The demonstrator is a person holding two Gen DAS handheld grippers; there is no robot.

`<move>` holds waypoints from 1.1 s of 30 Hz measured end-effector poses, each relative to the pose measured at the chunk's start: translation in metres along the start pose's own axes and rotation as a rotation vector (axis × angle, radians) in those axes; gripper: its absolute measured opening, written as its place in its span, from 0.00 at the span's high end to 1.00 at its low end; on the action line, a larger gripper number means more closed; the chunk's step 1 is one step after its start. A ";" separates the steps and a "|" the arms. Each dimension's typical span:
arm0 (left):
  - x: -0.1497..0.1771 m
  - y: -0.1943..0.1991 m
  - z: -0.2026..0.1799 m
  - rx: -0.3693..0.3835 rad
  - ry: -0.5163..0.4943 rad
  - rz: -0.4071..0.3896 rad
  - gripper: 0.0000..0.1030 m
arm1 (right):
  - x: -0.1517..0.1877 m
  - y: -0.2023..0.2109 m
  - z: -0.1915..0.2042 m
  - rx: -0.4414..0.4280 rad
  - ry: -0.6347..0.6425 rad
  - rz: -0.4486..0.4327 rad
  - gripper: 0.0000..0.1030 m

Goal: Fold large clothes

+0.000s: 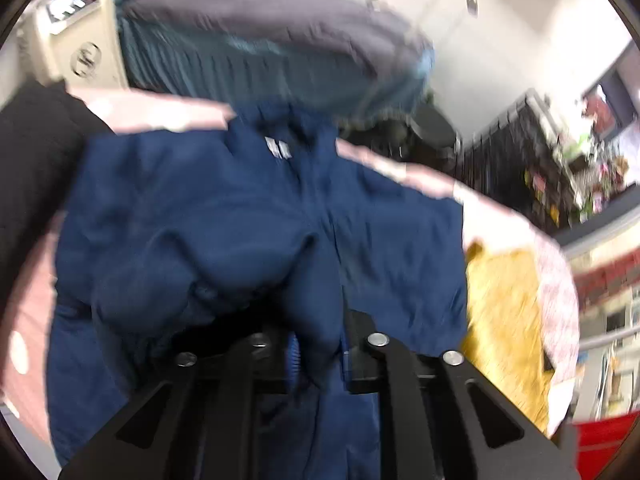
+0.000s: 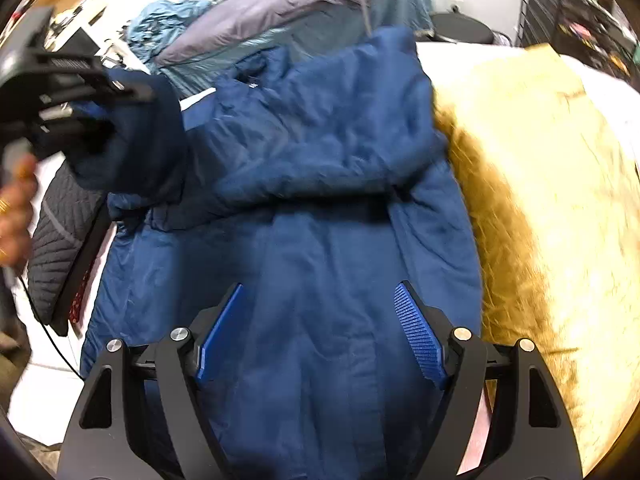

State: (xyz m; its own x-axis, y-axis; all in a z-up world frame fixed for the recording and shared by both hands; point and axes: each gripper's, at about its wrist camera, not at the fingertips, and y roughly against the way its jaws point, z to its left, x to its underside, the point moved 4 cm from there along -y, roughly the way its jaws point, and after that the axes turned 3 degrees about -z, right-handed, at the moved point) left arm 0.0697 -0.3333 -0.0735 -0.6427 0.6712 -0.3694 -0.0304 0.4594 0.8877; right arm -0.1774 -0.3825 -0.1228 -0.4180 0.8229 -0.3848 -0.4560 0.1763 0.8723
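A large navy blue jacket (image 2: 320, 160) lies spread on the bed, collar at the far end, one sleeve folded across its chest. My left gripper (image 2: 116, 88) sits at the upper left of the right wrist view, shut on the dark cuff of the other sleeve and holding it up over the jacket's left side. In the blurred left wrist view that sleeve fabric bunches between the fingers of the left gripper (image 1: 320, 344), above the jacket (image 1: 240, 208). My right gripper (image 2: 320, 332) hovers open over the jacket's lower half, blue pads (image 2: 420, 336) wide apart with nothing between them.
A mustard-yellow blanket (image 2: 540, 200) lies right of the jacket. A grey and teal duvet (image 2: 280, 12) is heaped beyond the collar. A black quilted item (image 2: 60, 232) lies at the left edge, near a person's hand (image 2: 14, 208). A black wire rack (image 1: 512, 148) stands past the bed.
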 end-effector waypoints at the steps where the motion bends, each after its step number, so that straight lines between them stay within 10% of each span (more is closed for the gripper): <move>1: 0.006 -0.012 -0.001 -0.005 -0.009 0.033 0.73 | 0.001 -0.002 -0.003 0.005 -0.011 0.010 0.26; 9: 0.039 -0.018 -0.003 0.083 -0.056 0.067 0.13 | -0.015 -0.011 0.005 0.020 0.027 0.027 0.26; 16: 0.079 0.036 0.027 0.195 -0.069 0.073 0.10 | -0.056 -0.016 0.054 -0.120 0.057 -0.044 0.26; 29: 0.130 0.059 0.158 -0.033 0.211 0.061 0.06 | -0.083 -0.078 0.115 -0.191 0.123 0.027 0.27; 30: 0.132 0.061 0.165 -0.043 0.220 0.059 0.06 | -0.083 -0.085 0.118 -0.186 0.127 0.042 0.33; 32: 0.136 0.065 0.172 -0.068 0.228 0.055 0.06 | -0.085 -0.088 0.124 -0.213 0.150 0.058 0.80; 33: 0.137 0.067 0.175 -0.071 0.231 0.052 0.06 | -0.089 -0.081 0.127 -0.186 0.180 0.026 0.82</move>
State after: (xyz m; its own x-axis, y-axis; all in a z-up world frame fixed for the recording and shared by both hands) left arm 0.1133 -0.1089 -0.1126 -0.8027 0.5381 -0.2573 -0.0412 0.3803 0.9239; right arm -0.0038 -0.4014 -0.1211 -0.5570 0.7132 -0.4255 -0.5734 0.0404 0.8183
